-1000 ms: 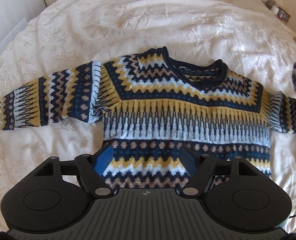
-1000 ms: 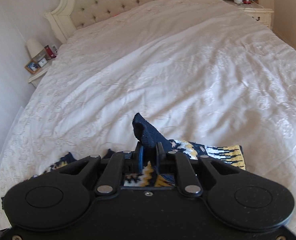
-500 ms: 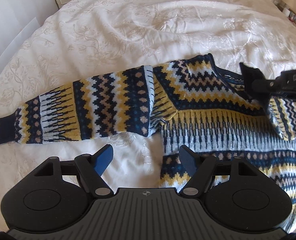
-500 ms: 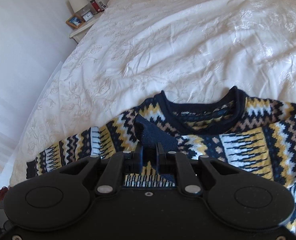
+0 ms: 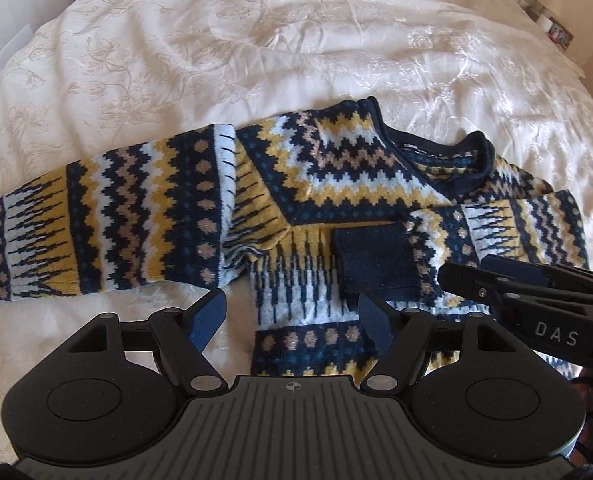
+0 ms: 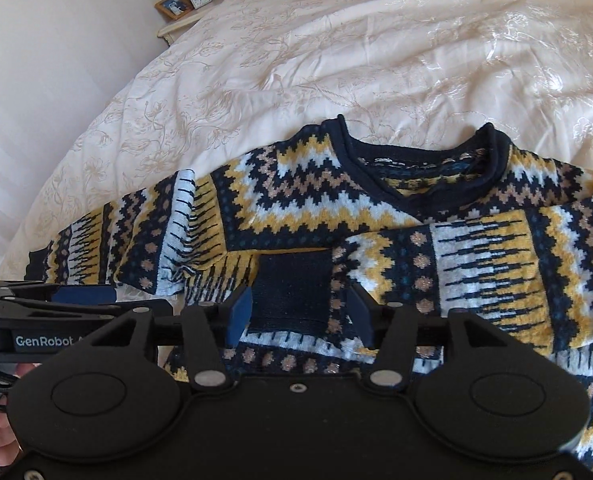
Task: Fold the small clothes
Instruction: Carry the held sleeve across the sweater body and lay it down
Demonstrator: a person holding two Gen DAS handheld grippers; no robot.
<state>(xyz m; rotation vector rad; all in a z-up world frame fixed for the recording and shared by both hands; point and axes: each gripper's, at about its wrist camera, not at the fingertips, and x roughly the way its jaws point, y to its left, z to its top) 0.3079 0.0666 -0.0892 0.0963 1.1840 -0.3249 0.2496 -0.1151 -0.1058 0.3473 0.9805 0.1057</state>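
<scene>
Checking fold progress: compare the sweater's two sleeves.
The right sleeve lies folded across the sweater's chest; the left sleeve stretches straight out over the bedspread. The right sleeve's navy cuff rests mid-chest; the left one's reaches the picture's edge. Both share the same zigzag pattern.

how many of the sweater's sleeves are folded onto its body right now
1. The right sleeve lies folded across the sweater chest, its navy cuff near the middle. The left sleeve lies stretched out flat on the bed.
</scene>
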